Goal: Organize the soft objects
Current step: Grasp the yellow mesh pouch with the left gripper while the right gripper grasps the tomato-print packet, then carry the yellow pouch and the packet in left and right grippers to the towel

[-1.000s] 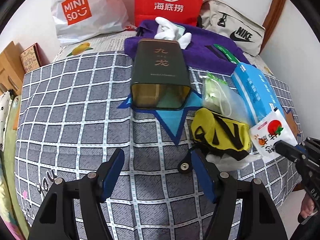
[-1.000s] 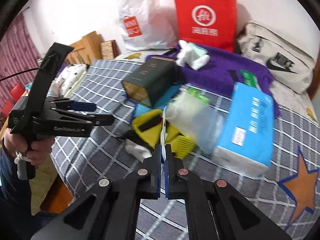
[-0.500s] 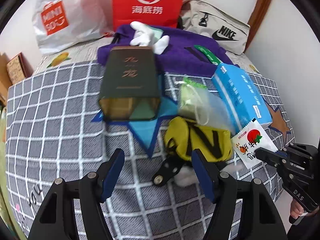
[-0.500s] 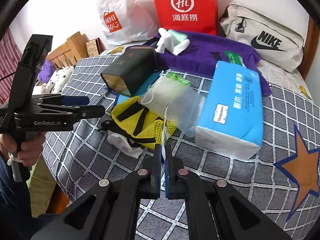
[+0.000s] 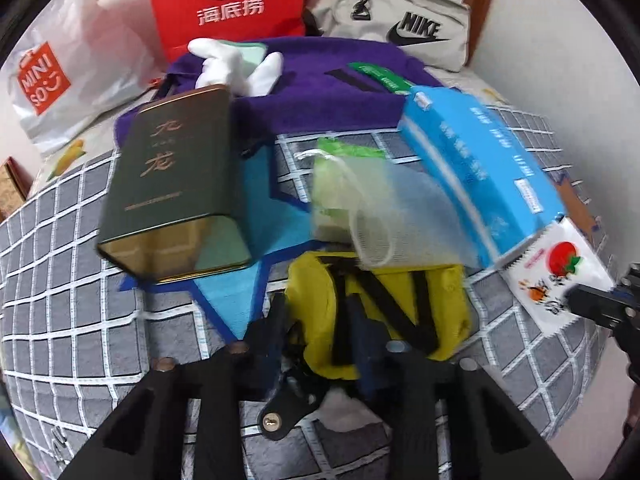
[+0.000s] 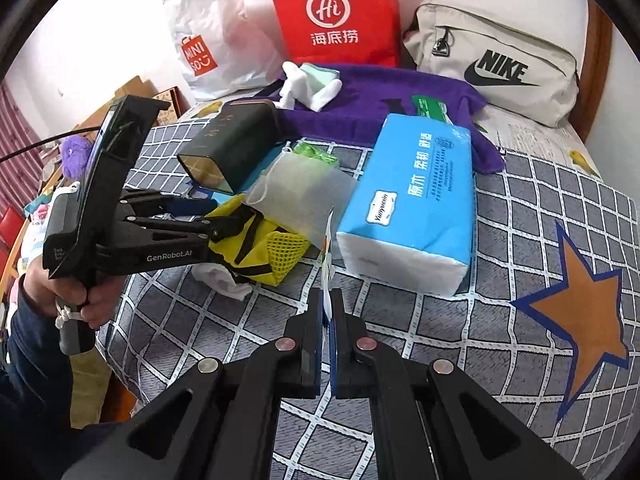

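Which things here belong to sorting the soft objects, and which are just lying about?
In the job: yellow bag, sachet, mesh pouch, tissue pack, purple towel.
Lying about: tin, red bag, Nike bag.

blurred: dark tin (image 5: 176, 196) | hidden: white cloth (image 6: 224, 280) mostly under yellow bag (image 6: 260, 248)

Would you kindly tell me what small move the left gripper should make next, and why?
Probably finish closing, then lift slightly. The left gripper is closing with the yellow mesh bag with black straps between its fingers, while the right gripper already pinches the white sauce packet.
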A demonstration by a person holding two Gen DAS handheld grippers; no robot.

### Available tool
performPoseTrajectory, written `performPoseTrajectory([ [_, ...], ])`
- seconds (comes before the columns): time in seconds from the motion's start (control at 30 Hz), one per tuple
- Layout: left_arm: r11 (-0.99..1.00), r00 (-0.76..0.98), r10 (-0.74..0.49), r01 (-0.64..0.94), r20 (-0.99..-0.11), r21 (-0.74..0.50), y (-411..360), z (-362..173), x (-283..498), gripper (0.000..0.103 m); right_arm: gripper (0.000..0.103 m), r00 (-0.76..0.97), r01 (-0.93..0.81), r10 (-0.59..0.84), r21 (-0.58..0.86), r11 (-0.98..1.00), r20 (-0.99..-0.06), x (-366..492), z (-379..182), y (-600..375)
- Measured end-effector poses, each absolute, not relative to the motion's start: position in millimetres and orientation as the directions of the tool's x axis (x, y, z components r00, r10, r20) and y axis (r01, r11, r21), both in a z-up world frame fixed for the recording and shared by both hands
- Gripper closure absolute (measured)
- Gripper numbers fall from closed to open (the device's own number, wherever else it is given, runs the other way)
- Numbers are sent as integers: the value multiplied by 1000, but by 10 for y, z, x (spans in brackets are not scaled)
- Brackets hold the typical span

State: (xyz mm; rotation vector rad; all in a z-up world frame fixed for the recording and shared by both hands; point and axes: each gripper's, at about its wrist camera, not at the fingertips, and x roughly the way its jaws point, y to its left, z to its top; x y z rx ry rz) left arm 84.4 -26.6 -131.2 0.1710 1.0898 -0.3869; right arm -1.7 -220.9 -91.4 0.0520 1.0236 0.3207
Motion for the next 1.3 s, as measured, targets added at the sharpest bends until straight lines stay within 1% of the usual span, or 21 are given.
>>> performPoseTrajectory([
  [0.13, 917, 410, -236, 395, -881, -62, -229, -1209, 834, 79, 100, 491, -230, 287, 195, 953, -823, 4, -865, -2238],
  [0.17, 919, 419, -242, 388, -875, -68, -186, -1151, 835, 85, 100, 496, -231, 289, 196, 953, -819, -1, -843, -2245],
  [0.37, 928, 453, -261, 360, -853, -93, 21, -938, 820, 87, 100, 513, -239, 296, 197, 951, -806, 15, -723, -2204],
  [0.87, 951, 526, -250, 291, -813, -104, 427, -594, 709, 88, 100, 545, -267, 317, 198, 943, -777, 51, -519, -2084],
  [1.3, 961, 579, -235, 259, -780, -98, 454, -344, 853, 88, 100, 598, -220, 265, 164, 962, -756, 287, -314, -2217],
])
